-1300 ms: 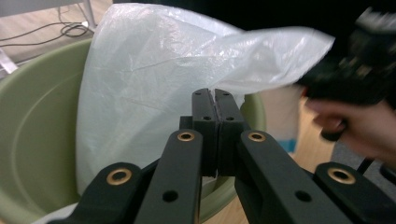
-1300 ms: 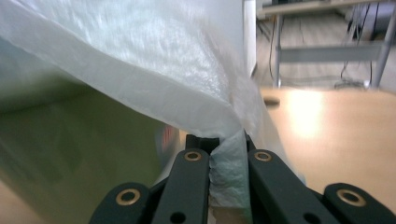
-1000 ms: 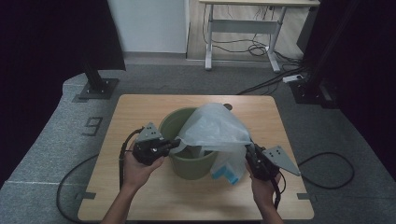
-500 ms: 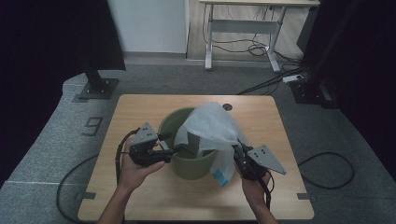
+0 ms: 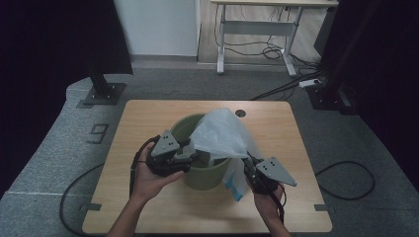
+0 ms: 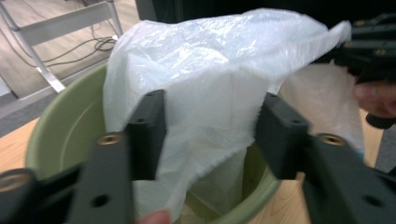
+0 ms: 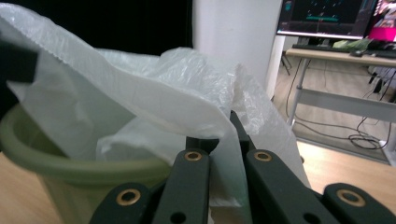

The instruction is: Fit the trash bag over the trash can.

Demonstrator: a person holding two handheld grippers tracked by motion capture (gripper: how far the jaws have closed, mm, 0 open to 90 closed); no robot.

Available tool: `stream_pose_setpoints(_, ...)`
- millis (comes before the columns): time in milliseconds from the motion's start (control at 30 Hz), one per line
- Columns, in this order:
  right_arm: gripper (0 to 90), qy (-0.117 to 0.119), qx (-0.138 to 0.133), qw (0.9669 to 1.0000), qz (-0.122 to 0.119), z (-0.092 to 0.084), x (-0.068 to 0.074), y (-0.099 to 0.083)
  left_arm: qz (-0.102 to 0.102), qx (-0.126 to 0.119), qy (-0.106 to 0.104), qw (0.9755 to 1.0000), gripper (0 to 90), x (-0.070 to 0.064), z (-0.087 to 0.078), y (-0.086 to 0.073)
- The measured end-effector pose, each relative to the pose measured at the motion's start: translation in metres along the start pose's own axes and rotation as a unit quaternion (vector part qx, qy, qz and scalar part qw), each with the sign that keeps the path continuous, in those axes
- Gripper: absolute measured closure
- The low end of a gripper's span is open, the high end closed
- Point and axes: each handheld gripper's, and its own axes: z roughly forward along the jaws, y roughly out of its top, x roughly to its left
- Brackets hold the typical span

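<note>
Left gripper (image 5: pixel 190 154) fingers apart, just been closing, right gripper (image 5: pixel 248 165) fingers clamped together

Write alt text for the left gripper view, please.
A white plastic bag drapes over a green bucket, hanging between the left tool's two open black jaws. Behind it, the right tool holds the bag's far edge.

Left gripper (image 5: pixel 190 152): I released its pinch on the plastic bag (image 5: pixel 222 136); the jaws opened wide, have just been closing part-way, and now straddle the film without pressing it.
Left gripper position: I shifted it slightly toward the green bucket (image 5: pixel 200 173).
Right gripper (image 5: pixel 249 165): I brought it in closer to the bucket.
Bag: it now drapes further over the bucket mouth.
</note>
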Motion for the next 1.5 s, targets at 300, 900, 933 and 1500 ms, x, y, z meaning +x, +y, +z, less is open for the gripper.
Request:
stream_pose_setpoints(300, 69.5, 0.012, -0.011, 0.9999, -0.001, -0.004, 0.004, -0.006, -0.026, 0.002, -0.011, 0.9996, 88.1, 0.011, -0.002, -0.003)
stream_pose_setpoints(900, 33.6, -0.039, 0.054, 0.9975, 0.023, 0.007, 0.011, -0.048, -0.062, 0.005, -0.004, 0.9981, 89.1, 0.022, -0.002, -0.014)
stream_pose_setpoints(933, 37.7, -0.036, 0.052, 0.9975, 0.030, 0.011, 0.010, -0.049, -0.062, 0.006, -0.005, 0.9981, 89.1, 0.022, -0.001, -0.014)
stream_pose_setpoints(1500, 88.7, -0.044, 0.028, 0.9985, 0.014, 0.017, -0.004, -0.033, -0.054, 0.009, -0.023, 0.9982, 87.9, 0.020, -0.002, -0.018)
